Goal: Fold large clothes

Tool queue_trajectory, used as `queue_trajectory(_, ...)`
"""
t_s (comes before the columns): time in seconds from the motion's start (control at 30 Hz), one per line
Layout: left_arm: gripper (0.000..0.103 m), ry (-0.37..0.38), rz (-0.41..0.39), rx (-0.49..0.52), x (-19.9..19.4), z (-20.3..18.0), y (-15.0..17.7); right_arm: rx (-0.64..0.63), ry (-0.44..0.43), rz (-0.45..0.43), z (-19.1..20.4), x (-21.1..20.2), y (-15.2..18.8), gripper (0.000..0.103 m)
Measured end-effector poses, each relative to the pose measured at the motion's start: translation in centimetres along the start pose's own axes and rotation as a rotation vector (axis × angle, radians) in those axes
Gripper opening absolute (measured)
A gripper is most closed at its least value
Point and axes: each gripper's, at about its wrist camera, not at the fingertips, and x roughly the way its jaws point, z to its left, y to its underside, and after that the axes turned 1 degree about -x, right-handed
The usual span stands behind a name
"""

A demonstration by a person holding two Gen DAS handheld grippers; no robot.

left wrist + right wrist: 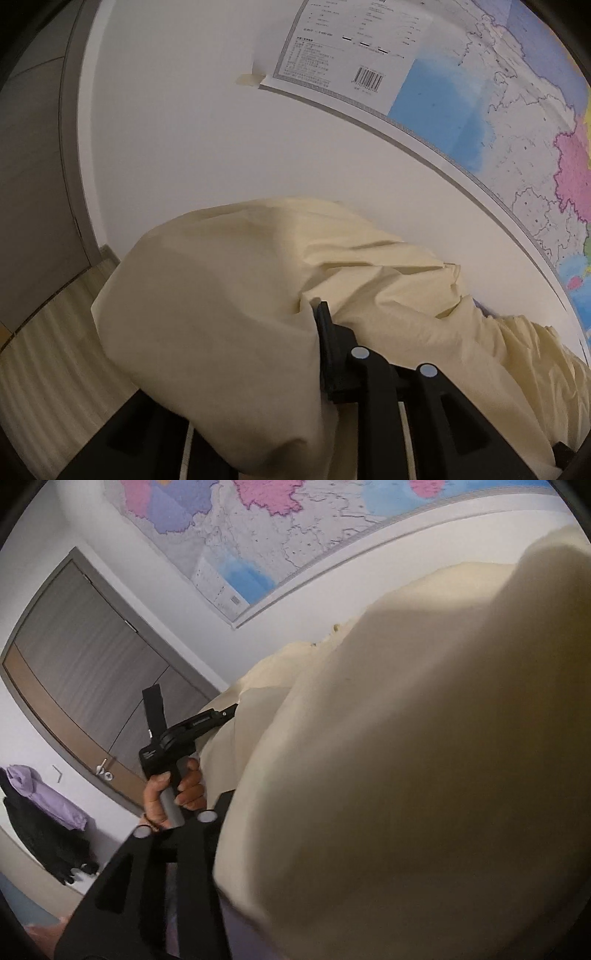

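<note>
Up close in the left wrist view, the cream garment (pixel 229 295) fills the lower middle, bunched and creased, and it drapes over the left gripper (pixel 322 317). One black finger shows with cloth pressed against its inner side while the other finger is hidden beneath the fabric, so the jaws are closed on a fold of the garment. Behind the cloth stands a white wall (pixel 177 140) with a large map (pixel 480 110) hung on it, the map's lower left corner fixed by a strip of tape (pixel 251 78). At the left edge a grey door frame (pixel 70 140) runs down to pale wood-grain flooring (pixel 51 354). In the right wrist view the same cream garment (pixel 406 757) swells across most of the frame, held up in the air, very near the lens and blurred. The right gripper (pixel 221 812) sits at the lower left, its black arms leading up to the cloth edge; the fingertips are covered by fabric, so I cannot tell how the jaws stand. Beyond it, the person's left hand (pixel 173 797) grips the grey handle of the left gripper (pixel 231 712), whose tip meets the garment's far edge. Further back are the map (pixel 258 528), a grey-brown door (pixel 85 675) with a metal handle, and dark and lilac clothes (pixel 40 819) hanging at the far left.
</note>
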Motion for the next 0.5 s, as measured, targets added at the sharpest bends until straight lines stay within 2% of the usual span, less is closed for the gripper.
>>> queue_trajectory(0.17,0.027,-0.072,0.019,0.065,-0.4,-0.7,0.3,0.072,-0.029,0.02,-2.1,-4.6,1.7,0.068)
queue_trajectory(0.23,0.029,-0.11,0.029,0.088,-0.5,-1.0,0.3,0.084,-0.018,-0.003,-2.8,-6.8,2.5,0.069)
queue_trajectory(0.3,0.032,-0.148,0.052,0.102,-0.6,-1.4,0.3,0.088,0.043,-0.031,-3.7,-9.1,2.8,0.067)
queue_trajectory(0.37,0.032,-0.153,0.071,0.089,-0.7,-1.3,0.5,0.128,0.077,-0.08,-5.1,-11.3,3.3,0.065)
queue_trajectory(0.4,0.032,-0.149,0.078,0.082,-1.0,-1.2,0.5,0.141,0.085,-0.093,-5.7,-12.0,3.3,0.062)
queue_trajectory(0.47,0.033,-0.156,0.083,0.079,-1.4,-1.3,0.5,0.144,0.065,-0.097,-6.9,-12.2,3.0,0.038)
queue_trajectory(0.5,0.033,-0.164,0.082,0.085,-1.9,-1.6,0.7,0.129,0.052,-0.086,-7.0,-11.7,3.0,0.032)
